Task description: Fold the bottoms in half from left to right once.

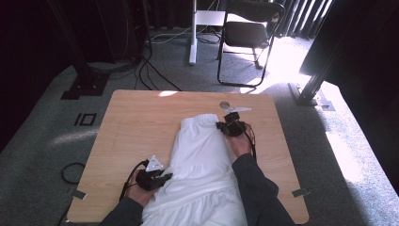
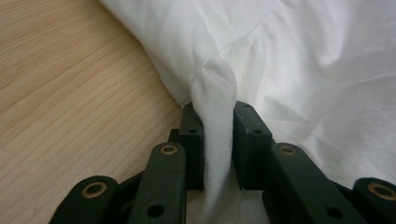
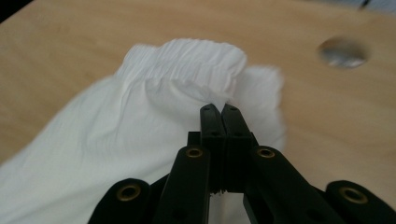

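Note:
A white garment (image 1: 202,160) with a gathered elastic waistband (image 3: 187,58) lies lengthwise on the wooden table (image 1: 141,122), its waistband at the far end. My left gripper (image 1: 165,177) is at the garment's near left edge. In the left gripper view a raised fold of the white cloth (image 2: 215,93) runs between the jaws of my left gripper (image 2: 217,112), which are shut on it. My right gripper (image 1: 220,125) is at the waistband's right corner. Seen from the right gripper view, my right gripper (image 3: 218,108) has its jaws together, pinching the cloth just below the waistband.
A round hole (image 1: 224,104) is in the tabletop beyond the right gripper. Bare wood lies left of the garment. A black folding chair (image 1: 247,33) and cables (image 1: 155,75) stand on the carpet behind the table.

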